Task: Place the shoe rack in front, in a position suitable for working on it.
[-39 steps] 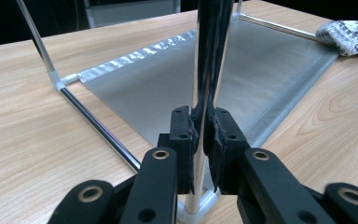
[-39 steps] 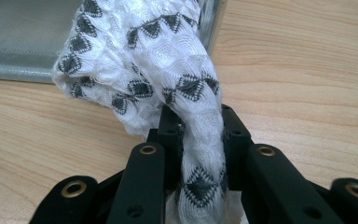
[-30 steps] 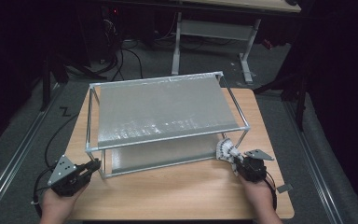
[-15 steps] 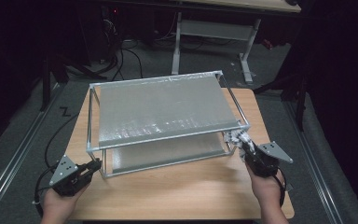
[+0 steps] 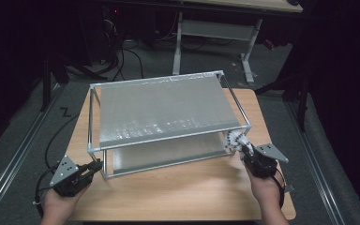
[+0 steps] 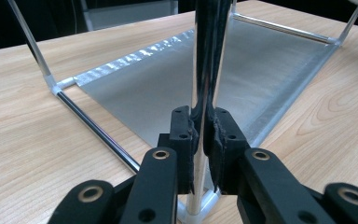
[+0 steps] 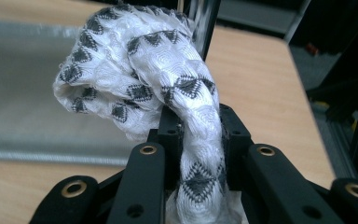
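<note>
- A two-tier metal rack (image 5: 168, 112) is seen on a wooden table (image 5: 183, 192).
- The near left corner post (image 6: 204, 60) of the rack is clamped between the closed jaws of the left gripper (image 6: 204, 135), apparently to steady it.
- A white cloth with dark diamonds (image 7: 168, 93) is pinched in the right gripper (image 7: 199, 135), beside the rack's near right corner.
- The cloth appears to be on its way to a shelf; a lift over the rail is judged to be needed next.

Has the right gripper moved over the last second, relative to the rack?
Yes. The right gripper, shut on the cloth, has shifted right and farther up the rack corner post.
</note>
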`<action>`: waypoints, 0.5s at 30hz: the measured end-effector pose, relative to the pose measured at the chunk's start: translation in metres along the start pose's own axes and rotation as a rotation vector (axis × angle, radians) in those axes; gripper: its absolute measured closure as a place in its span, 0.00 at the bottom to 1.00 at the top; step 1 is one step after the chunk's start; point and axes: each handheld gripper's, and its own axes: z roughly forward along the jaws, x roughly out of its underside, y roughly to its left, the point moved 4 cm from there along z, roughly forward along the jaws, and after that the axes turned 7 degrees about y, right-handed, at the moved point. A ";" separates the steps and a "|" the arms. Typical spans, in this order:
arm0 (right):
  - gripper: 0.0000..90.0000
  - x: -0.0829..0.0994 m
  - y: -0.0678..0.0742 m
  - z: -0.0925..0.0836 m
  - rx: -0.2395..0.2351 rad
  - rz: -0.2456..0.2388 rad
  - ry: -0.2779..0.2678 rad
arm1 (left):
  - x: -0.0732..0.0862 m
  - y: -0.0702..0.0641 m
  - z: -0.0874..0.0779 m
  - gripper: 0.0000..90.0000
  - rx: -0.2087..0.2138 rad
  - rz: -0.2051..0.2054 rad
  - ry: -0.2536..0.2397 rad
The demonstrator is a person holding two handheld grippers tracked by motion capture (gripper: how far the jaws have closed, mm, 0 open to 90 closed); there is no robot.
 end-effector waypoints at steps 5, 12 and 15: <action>0.84 0.025 0.003 0.026 -0.029 -0.008 0.123 | 0.000 0.000 0.000 0.90 0.002 0.001 0.001; 0.83 0.046 0.000 0.050 -0.094 0.020 0.258 | -0.001 0.000 0.000 0.90 0.001 0.001 0.005; 0.83 0.046 0.000 0.047 -0.087 0.015 0.248 | -0.001 0.001 0.001 0.90 -0.002 -0.010 0.007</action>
